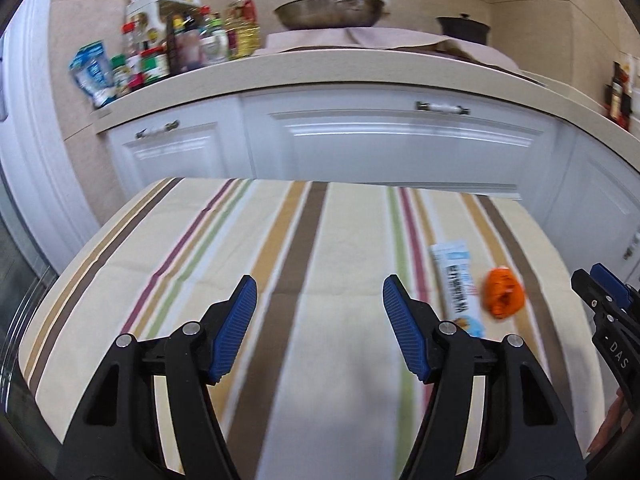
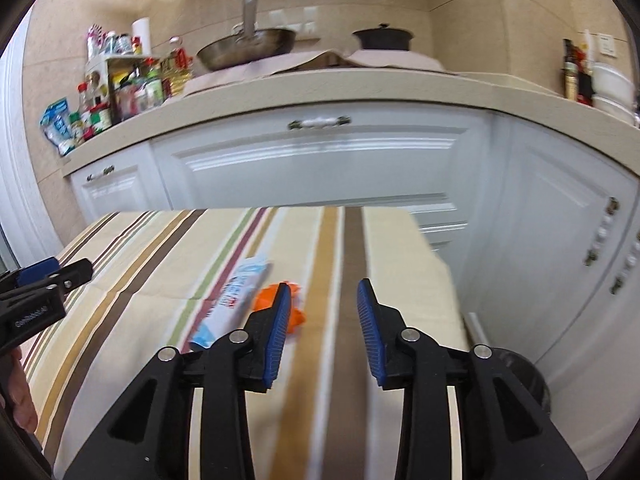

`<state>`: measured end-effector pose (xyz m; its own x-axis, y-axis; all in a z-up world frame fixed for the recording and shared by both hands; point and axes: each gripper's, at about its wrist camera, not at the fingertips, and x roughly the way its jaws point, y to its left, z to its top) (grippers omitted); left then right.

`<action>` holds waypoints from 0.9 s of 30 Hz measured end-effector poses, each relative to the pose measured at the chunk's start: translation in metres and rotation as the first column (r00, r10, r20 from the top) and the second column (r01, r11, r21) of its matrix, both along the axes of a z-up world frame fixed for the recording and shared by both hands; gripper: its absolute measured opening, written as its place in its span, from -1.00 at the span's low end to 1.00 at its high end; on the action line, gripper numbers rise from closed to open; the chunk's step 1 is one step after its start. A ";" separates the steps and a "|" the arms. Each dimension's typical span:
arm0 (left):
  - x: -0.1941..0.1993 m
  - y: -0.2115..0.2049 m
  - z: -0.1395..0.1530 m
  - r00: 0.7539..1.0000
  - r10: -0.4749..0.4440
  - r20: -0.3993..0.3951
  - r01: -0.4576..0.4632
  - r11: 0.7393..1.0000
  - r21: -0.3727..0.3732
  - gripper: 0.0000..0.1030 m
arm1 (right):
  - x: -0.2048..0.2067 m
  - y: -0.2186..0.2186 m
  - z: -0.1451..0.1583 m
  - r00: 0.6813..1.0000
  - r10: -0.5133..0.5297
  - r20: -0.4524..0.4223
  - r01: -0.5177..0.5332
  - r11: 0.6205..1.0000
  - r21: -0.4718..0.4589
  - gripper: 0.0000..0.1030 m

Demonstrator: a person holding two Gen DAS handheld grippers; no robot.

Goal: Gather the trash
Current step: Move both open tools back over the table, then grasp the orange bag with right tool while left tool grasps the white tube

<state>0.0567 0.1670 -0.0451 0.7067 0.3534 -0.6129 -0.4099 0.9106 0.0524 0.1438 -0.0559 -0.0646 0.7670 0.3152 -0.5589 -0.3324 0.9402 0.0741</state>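
Your left gripper (image 1: 316, 300) hovered over the striped tablecloth (image 1: 208, 248), jaws spread wide and holding nothing. To its right on the cloth lay the white-and-blue wrapper (image 1: 456, 288), and just right of the wrapper sat the crumpled orange scrap (image 1: 503, 292), close beside it. Further right, your right gripper (image 2: 324, 304) hung above the cloth with jaws moderately apart and empty, the orange scrap partly hidden behind its left finger.
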 end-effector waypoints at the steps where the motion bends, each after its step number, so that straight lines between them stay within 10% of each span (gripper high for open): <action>1: -0.002 0.008 -0.002 1.000 0.015 -0.004 -0.015 1.000 -0.004 0.24 | 0.001 0.005 -0.002 1.000 0.006 -0.006 -0.006 1.000 -0.002 -0.29; 27: 0.007 0.042 -0.033 0.998 0.043 -0.056 -0.048 0.995 -0.088 0.24 | 0.038 0.053 -0.037 0.988 0.030 -0.152 -0.044 0.995 -0.090 -0.28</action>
